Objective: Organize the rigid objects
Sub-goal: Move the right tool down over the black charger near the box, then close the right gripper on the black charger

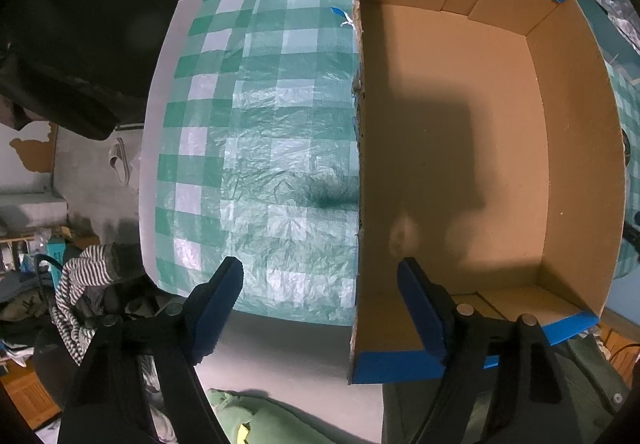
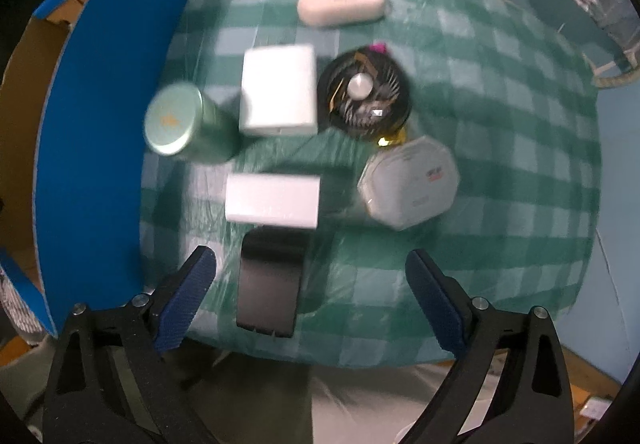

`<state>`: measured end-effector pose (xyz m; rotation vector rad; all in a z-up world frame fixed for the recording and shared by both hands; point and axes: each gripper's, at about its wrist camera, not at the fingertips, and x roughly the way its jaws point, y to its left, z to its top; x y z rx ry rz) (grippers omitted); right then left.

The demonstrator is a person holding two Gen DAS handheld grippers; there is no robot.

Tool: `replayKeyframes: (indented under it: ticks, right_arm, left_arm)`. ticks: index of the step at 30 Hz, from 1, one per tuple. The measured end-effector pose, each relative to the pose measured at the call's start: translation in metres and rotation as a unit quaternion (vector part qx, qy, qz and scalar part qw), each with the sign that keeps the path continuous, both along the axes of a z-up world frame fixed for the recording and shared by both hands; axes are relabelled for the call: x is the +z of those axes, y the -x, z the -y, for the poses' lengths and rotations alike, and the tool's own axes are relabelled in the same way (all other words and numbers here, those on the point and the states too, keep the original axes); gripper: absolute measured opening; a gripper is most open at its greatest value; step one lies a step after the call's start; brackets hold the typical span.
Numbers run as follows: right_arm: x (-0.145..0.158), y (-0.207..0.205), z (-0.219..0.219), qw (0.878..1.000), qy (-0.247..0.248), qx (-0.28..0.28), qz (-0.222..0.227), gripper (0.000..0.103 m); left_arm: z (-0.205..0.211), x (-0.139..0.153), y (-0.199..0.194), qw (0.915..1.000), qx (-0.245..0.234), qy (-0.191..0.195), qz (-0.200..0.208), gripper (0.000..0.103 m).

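On checked tablecloth (image 2: 500, 116): cardboard box (image 1: 460, 124), scattered objects.

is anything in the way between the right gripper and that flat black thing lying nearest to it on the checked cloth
Nothing visible. The right gripper is open above the flat black rectangular device, with only bare green-and-white checked cloth beside it. The white rectangular box lies just beyond its far end.

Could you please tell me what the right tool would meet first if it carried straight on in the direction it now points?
Most likely the black phone lying flat on the checked cloth: it sits between the open fingers of the right tool, nearer the left one. Depth is hard to judge in this blurred view.
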<state>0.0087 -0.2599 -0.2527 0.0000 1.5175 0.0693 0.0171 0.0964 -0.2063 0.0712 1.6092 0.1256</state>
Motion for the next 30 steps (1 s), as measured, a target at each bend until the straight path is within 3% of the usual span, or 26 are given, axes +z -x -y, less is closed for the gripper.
replayKeyframes:
  ticks: [9,15,20,30]
  right_arm:
    - [-0.024,0.003,-0.016,1.0,-0.005,-0.007,-0.015,0.083]
    - [-0.039,0.001,-0.03,1.0,0.0,-0.003,-0.025,0.07]
    - [-0.052,0.006,-0.047,0.999,0.015,0.006,-0.041,0.046]
    - [-0.059,0.015,-0.039,1.0,-0.006,0.002,-0.022,0.038]
  left_arm:
    - [-0.001,-0.008,-0.002,0.9999,-0.005,0.005,-0.013,0.045]
    - [0.002,-0.009,-0.002,0.9995,-0.022,0.015,-0.017,0.037]
    - [0.007,-0.011,-0.003,0.999,-0.035,0.022,-0.019,0.026]
    - [0.009,-0.015,-0.006,0.9976,-0.057,0.029,-0.027,0.023]
